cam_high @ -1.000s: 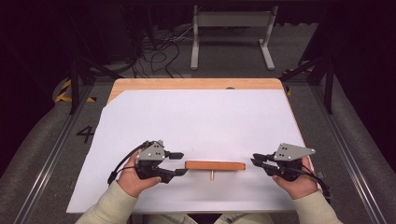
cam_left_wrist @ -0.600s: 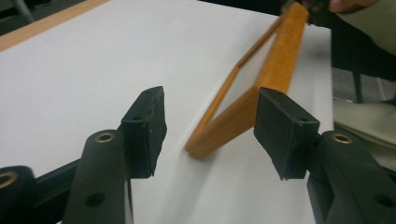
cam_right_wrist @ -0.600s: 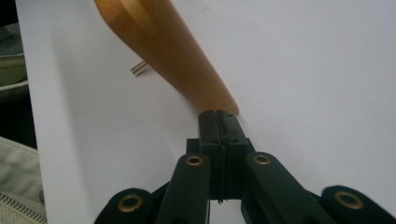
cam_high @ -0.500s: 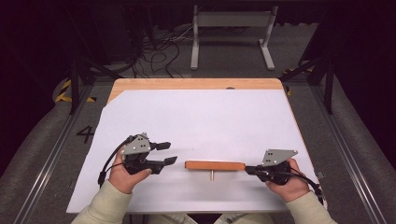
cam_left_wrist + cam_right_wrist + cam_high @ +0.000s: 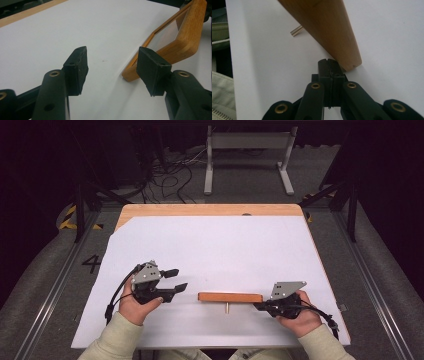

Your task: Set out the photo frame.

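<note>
Ur right gripper dropped in, jaws just shut empty at the rectangular wooden picture frame's end; left gripper sits open, empty. Nudge slow n level imo.

Looks like a lab / recording rig, not a home. Wooden tabletop w/ white sheet ahead of the left hand-held gripper; dark curtained surround; loose cables on grey carpet beyond; metal stand further back; floor rails at its side, prob. w/ a painted "4".
</note>
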Tool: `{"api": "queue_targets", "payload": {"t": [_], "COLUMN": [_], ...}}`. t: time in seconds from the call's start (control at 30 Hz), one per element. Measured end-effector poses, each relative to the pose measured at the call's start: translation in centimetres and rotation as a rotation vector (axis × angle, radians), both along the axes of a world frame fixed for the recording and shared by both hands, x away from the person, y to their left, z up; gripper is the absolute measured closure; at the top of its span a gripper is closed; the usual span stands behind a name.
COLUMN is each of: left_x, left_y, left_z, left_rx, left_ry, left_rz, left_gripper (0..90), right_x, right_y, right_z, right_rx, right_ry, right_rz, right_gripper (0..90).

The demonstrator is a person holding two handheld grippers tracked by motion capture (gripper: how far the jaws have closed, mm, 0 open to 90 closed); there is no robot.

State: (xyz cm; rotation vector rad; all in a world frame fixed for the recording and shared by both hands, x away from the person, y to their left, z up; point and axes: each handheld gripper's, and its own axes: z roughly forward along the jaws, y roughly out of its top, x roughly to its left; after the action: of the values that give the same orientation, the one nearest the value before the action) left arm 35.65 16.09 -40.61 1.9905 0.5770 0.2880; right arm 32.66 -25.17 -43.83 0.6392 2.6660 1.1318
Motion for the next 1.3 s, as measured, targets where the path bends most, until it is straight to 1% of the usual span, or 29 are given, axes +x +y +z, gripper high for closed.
{"api": "queue_targets", "payload": {"t": [0.07,0.17,0.2,0.23,0.4,0.53,0.57,0.63,0.67,0.7,0.73,0.8,0.83,0.87,0.9,0.97,1.0,1.13,1.2,1.23,1.3], "left_x": [0.0,0.0,0.0,0.1,0.1,0.2,0.2,0.2,0.3,0.3,0.3,0.4,0.4,0.4,0.4,0.5,0.5,0.5,0.5,0.5,0.5], "left_y": [0.0,0.3,0.3,0.4,0.5,0.6,0.6,0.6,0.7,0.7,0.7,0.7,0.7,0.7,0.7,0.6,0.6,0.6,0.6,0.6,0.5], "left_z": [0.0,-0.1,-0.1,-0.2,-0.3,-0.4,-0.4,-0.4,-0.5,-0.5,-0.6,-0.6,-0.7,-0.7,-0.7,-0.8,-0.9,-0.8,-0.8,-0.9,-1.0], "left_rx": [0.003,-0.001,-0.001,-0.002,-0.005,0.01,0.01,0.017,0.023,0.023,0.029,0.033,0.043,0.043,0.043,0.046,0.05,0.045,0.043,0.044,0.047], "left_ry": [0.001,0.006,0.006,0.005,0.01,0.009,0.009,0.014,0.013,0.013,0.016,0.016,0.014,0.014,0.014,0.018,0.024,0.025,0.028,0.03,0.032], "left_rz": [0.003,0.008,0.008,0.01,0.016,0.017,0.017,0.021,0.025,0.025,0.026,0.029,0.03,0.03,0.03,0.031,0.027,0.026,0.026,0.025,0.022], "left_gripper": [42.6,42.7,42.7,42.7,42.7,42.6,42.6,42.6,42.6,42.7,42.7,42.7,42.7,42.8,42.8,42.9,42.9,43.0,43.1,43.1,43.1], "right_x": [0.2,0.5,0.5,0.8,1.6,2.8,2.8,3.3,3.8,3.8,4.2,4.6,4.8,4.8,5.1,5.1,5.8,6.2,6.6,6.8,7.3], "right_y": [0.1,0.2,0.2,0.2,0.4,0.7,0.7,0.8,0.9,0.9,1.0,1.2,1.2,1.2,1.3,1.3,1.5,1.8,2.0,2.1,2.3], "right_z": [-0.2,-0.3,-0.3,-0.3,-0.3,-0.5,-0.5,-0.5,-0.5,-0.5,-0.6,-0.6,-0.6,-0.6,-0.5,-0.5,-0.5,-0.5,-0.4,-0.4,-0.2], "right_rx": [0.003,0.005,0.005,0.006,0.01,0.015,0.015,0.027,0.032,0.032,0.036,0.031,0.03,0.03,0.027,0.027,0.03,0.025,0.018,0.02,0.023], "right_ry": [0.01,0.008,0.008,0.007,0.004,0.005,0.005,0.013,0.013,0.013,0.013,0.008,0.008,0.008,0.004,0.004,0.001,-0.006,-0.009,-0.015,-0.014], "right_rz": [-0.01,-0.039,-0.039,-0.061,-0.096,-0.13,-0.13,-0.143,-0.15,-0.15,-0.161,-0.168,-0.173,-0.173,-0.179,-0.179,-0.197,-0.199,-0.2,-0.201,-0.205], "right_gripper": [90.0,90.0,90.0,90.0,90.0,90.0,90.0,90.0,90.0,90.0,90.0,90.0,90.0,90.0,90.0,90.0,90.0,90.0,90.0,90.0,90.0]}}
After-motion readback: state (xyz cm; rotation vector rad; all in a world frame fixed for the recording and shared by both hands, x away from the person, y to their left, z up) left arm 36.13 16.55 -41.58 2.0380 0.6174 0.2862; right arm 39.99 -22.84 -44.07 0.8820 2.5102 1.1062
